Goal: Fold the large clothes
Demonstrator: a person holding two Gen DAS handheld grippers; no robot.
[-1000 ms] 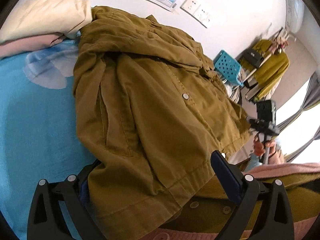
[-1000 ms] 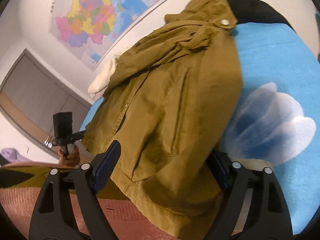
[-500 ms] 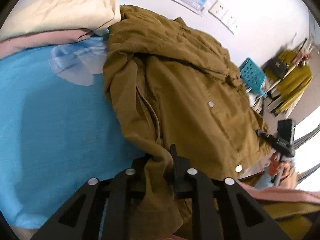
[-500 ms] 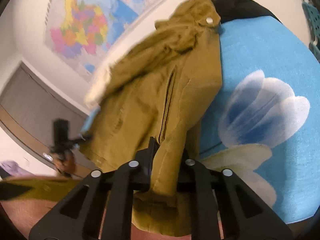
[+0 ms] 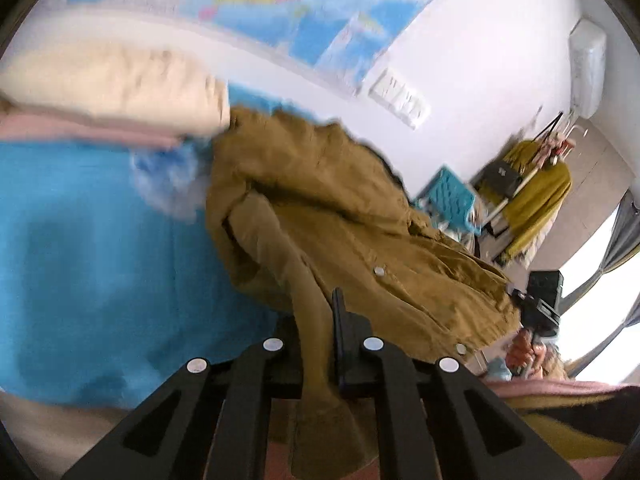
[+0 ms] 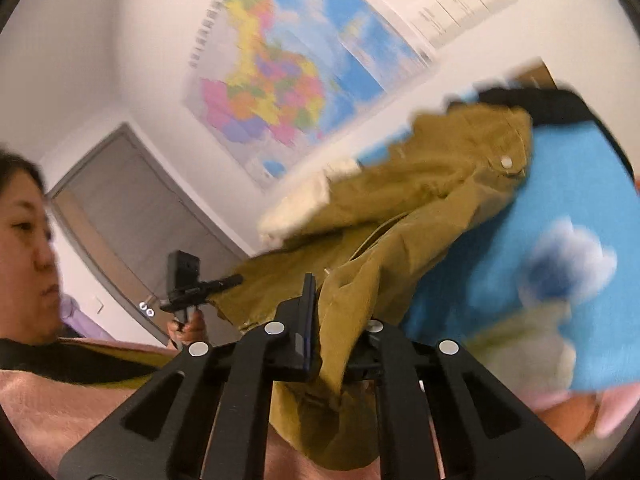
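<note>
1. my left hand-held gripper [image 5: 316, 344] is pinched tight on a fold of the olive-brown jacket [image 5: 340, 216]; the cloth runs up between the two black fingers and a tuft of hem hangs out below them.
2. my right hand-held gripper [image 6: 340, 336] is likewise clamped on the jacket's lower edge, with a thick wad of fabric squeezed between its fingers and draping down past them.
3. the jacket lies on the bed, on a bright blue sheet [image 5: 92, 264] printed with a pale flower [image 6: 568, 264]. its far end sits near the wall; the near edge is lifted off the sheet where i grip it, so the cloth rises in a ridge toward each hand-held gripper.
4. two pale snap buttons [image 5: 379, 270] show on the jacket front in the left wrist view, and another on a tab near the collar in the right wrist view.
5. at the head of the bed a cream pillow [image 5: 120, 88] rests on a pink folded cover [image 5: 80, 132], just beside the jacket's top.
6. a coloured map [image 6: 288, 80] hangs on the white wall above the bed, with a white socket plate [image 5: 400, 94] to its right in the left wrist view.
7. past the bed stand a turquoise basket [image 5: 450, 196] and a rack with a mustard garment [image 5: 536, 196].
8. both views are blurred, so finer seams are hard to read.
</note>
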